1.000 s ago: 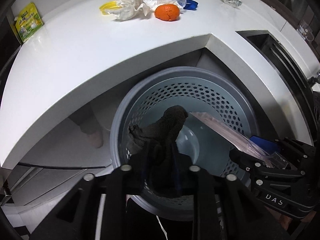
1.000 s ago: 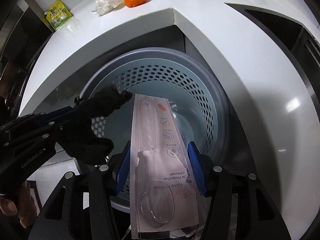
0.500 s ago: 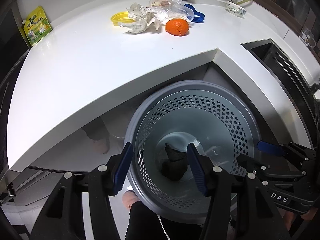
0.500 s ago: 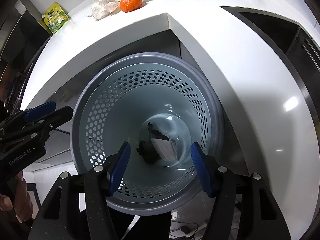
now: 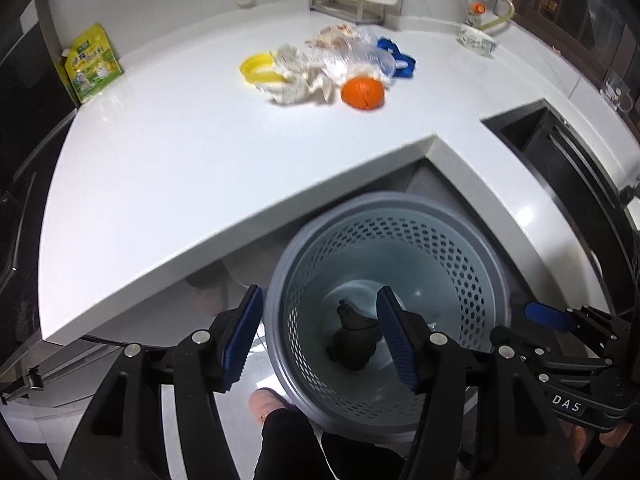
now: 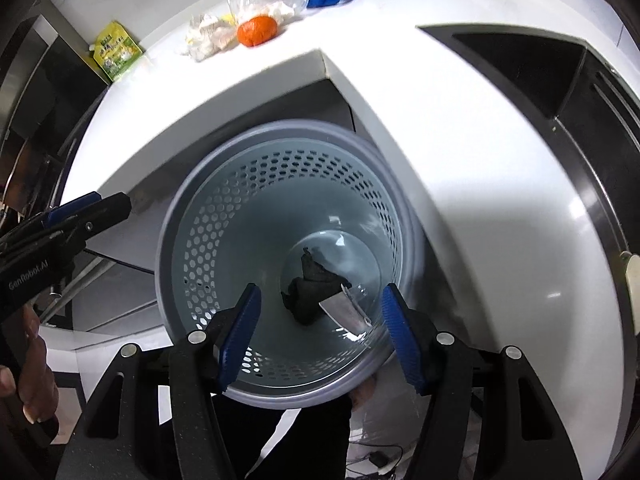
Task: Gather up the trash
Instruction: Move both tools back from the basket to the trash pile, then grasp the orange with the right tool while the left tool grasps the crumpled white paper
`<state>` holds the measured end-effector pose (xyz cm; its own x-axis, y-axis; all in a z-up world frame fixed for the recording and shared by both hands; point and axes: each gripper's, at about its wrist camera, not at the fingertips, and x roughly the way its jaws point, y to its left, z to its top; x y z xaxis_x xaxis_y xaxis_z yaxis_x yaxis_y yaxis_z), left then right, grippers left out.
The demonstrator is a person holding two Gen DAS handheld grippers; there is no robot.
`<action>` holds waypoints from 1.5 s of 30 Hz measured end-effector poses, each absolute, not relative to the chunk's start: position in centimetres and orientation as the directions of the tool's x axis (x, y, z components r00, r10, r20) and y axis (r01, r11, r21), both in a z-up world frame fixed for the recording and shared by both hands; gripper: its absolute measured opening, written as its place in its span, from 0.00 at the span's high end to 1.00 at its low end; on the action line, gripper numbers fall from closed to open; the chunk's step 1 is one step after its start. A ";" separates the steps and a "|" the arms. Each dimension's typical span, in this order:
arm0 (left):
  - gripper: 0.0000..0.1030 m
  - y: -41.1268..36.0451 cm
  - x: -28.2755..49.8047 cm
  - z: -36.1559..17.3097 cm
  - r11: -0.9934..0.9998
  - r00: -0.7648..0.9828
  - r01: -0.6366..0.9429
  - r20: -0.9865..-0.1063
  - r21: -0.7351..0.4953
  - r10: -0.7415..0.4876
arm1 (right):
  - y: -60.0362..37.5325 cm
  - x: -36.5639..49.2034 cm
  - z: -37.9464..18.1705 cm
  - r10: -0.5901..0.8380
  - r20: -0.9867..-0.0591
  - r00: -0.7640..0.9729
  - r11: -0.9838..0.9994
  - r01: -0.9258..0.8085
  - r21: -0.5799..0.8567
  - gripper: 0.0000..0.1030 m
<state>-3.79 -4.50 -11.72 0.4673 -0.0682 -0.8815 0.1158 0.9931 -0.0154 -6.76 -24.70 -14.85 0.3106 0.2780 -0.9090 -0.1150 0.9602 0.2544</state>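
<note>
Hovering, left gripper [image 5: 320, 336]: above the near rim of the bin, jaws spread wide, nothing between the blue pads [image 5: 394, 340].
Right gripper [image 6: 320, 336]: also over the bin mouth, jaws spread wide and holding nothing; seen side-on at the right edge of the left wrist view [image 5: 560, 344].
Left gripper from the right wrist view [image 6: 72, 220]: at the left edge, tip pointing toward the bin rim.
Bin [image 5: 476, 256]: grey, round, perforated wall, standing on the floor in the inner corner below the counter [image 5: 200, 152]; same bin in the right wrist view [image 6: 188, 248].
Black crumpled item [image 5: 354, 338]: lying on the bin floor, near the middle [image 6: 310, 292].
Clear plastic packet [image 6: 346, 312]: in the bin, leaning over the right side of the black item and touching it.
Orange [image 5: 362, 93]: on the counter top, just beside the trash pile [image 6: 257, 30].
Crumpled white tissue [image 5: 298, 80]: left of the orange, touching the yellow lid [image 5: 256, 70].
Clear plastic bag [image 5: 352, 56]: behind the orange, partly over a blue item [image 5: 402, 62].
Yellow-green pouch [image 5: 92, 66]: at the far left of the counter, well apart from the pile.
Small patterned bowl [image 5: 478, 42]: far right of the counter, near the wall.
</note>
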 end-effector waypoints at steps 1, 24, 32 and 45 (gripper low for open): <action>0.44 -4.4 -3.7 -11.2 0.994 0.475 0.108 -0.877 -0.018 -0.067 | -24.8 -6.7 -14.4 0.283 -0.904 0.321 0.959 -0.120 0.257 0.41; 0.25 -0.9 2.7 -2.9 0.998 0.658 0.067 -0.752 0.012 -0.035 | -22.8 -0.3 -6.1 0.299 -0.776 0.555 0.953 -0.132 0.273 0.41; 0.21 0.8 8.6 -3.1 0.984 0.667 0.174 -0.740 0.045 -0.084 | -19.9 3.5 -6.8 0.229 -0.775 0.588 0.966 -0.037 0.257 0.40; 0.21 2.9 15.4 -7.4 0.940 0.594 0.340 -0.781 0.028 -0.192 | -16.2 10.3 -11.0 0.150 -0.793 0.590 0.965 0.086 0.246 0.40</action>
